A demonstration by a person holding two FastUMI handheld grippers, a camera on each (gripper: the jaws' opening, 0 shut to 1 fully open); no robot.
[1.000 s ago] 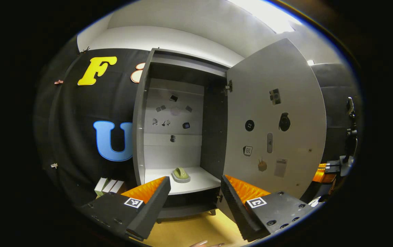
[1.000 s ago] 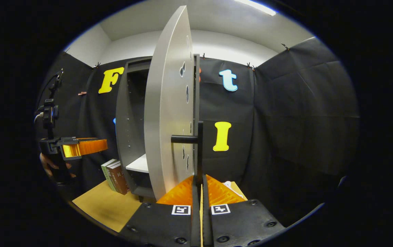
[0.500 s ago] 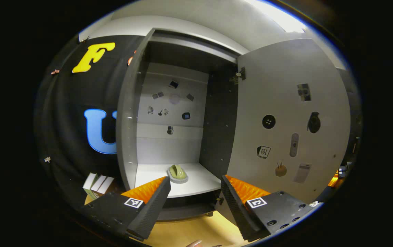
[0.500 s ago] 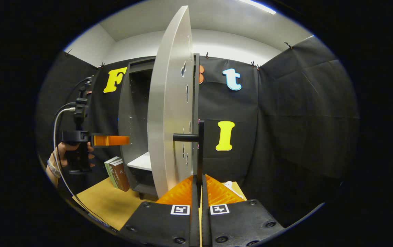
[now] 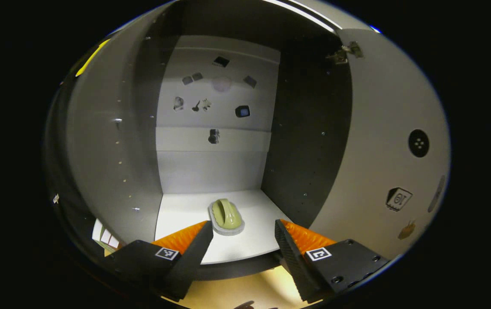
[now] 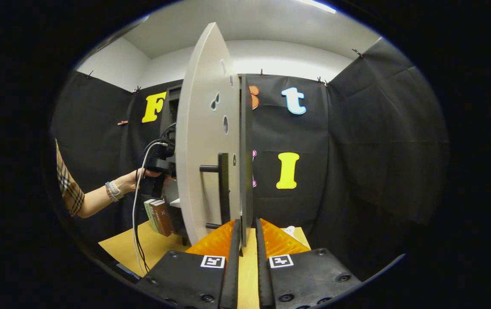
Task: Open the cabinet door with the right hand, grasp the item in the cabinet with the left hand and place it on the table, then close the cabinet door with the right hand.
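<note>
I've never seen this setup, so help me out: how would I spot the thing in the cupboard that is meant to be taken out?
Look into the open grey cabinet, down at its white shelf. Near the front middle lies a small olive-green brush with a humped grip on a pale oval base. It is the only loose thing on the shelf; the little dark pictures above it are stuck flat on the back wall.

left gripper open | green item on cabinet shelf, just beyond; untouched
</note>
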